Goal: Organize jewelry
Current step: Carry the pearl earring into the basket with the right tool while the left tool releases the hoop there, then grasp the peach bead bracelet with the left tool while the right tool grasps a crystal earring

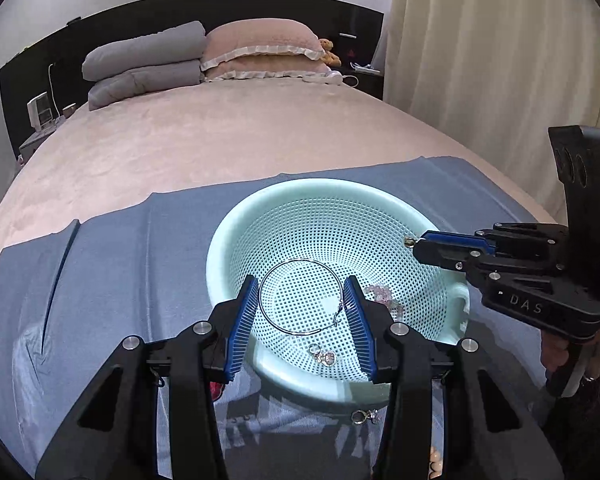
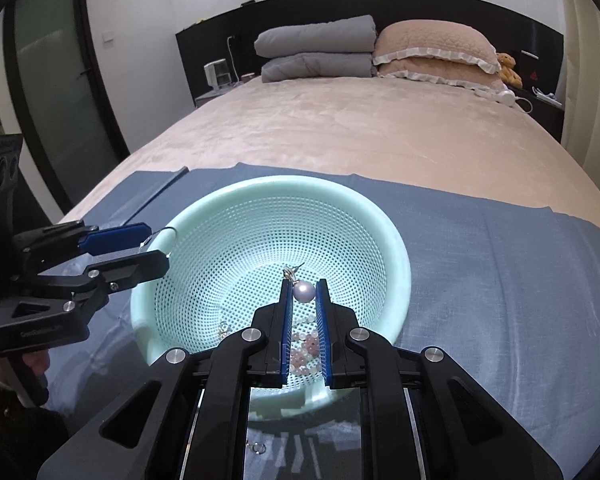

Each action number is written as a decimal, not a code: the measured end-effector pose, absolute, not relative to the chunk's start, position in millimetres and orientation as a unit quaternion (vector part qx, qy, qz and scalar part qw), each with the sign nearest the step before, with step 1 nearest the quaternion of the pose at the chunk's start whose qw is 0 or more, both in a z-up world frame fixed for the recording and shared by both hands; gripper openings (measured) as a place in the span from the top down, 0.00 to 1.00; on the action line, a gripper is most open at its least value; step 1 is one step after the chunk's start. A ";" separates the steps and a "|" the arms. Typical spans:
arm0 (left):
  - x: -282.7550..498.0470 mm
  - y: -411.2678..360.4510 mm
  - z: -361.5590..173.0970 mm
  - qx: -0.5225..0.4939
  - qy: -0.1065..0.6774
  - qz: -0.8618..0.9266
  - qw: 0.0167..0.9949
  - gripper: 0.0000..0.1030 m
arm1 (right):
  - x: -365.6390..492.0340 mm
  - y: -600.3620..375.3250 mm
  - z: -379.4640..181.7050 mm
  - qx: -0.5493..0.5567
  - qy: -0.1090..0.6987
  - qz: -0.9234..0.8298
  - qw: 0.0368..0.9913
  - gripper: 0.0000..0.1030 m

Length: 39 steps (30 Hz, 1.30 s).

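A mint-green perforated basket (image 1: 236,240) (image 2: 396,248) sits on a blue cloth (image 1: 120,280) spread on the bed. My left gripper (image 1: 301,282) (image 2: 158,246) hovers over the basket's near rim, shut on a large silver hoop earring (image 1: 284,266) that spans the gap between its blue pads. My right gripper (image 2: 303,283) (image 1: 418,243) is over the basket too, shut on a pearl drop earring (image 2: 303,291) at its fingertips. In the basket lie a pink bead bracelet (image 2: 306,344) (image 1: 380,294) and a small silver earring (image 1: 324,354).
A small silver piece (image 1: 364,416) (image 2: 258,448) lies on the cloth just outside the basket's near rim. Beyond the cloth stretches the pink bedspread (image 2: 340,128), with folded grey quilts (image 2: 316,52) and pillows at the headboard. A hand (image 1: 556,352) holds the right gripper.
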<state>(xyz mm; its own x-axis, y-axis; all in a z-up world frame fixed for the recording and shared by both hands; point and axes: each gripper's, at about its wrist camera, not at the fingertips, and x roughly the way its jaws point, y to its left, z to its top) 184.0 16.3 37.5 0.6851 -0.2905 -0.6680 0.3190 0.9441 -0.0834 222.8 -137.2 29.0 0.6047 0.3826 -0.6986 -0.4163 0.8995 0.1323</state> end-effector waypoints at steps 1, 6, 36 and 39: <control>191.3 13.7 33.5 0.020 0.374 -0.166 0.912 0.56 | 227.8 -135.9 25.7 -0.023 0.393 0.220 0.893 0.89; 205.8 2.4 13.4 0.049 0.404 -0.160 0.899 0.56 | 243.1 -133.9 12.3 -0.026 0.415 0.210 0.885 0.89; 179.3 9.3 37.7 0.038 0.376 -0.140 0.915 0.28 | 223.1 -149.2 32.7 -0.043 0.379 0.157 0.911 0.49; 172.1 13.4 39.8 0.023 0.377 -0.144 0.915 0.23 | 216.3 -154.6 32.9 -0.041 0.379 0.152 0.912 0.45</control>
<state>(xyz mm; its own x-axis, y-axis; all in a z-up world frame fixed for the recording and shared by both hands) 172.1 13.4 39.8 0.6744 -0.2462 -0.6961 0.2809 0.9574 -0.0665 216.3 -154.6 32.9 0.6665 0.2464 -0.7036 -0.3080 0.9505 0.0411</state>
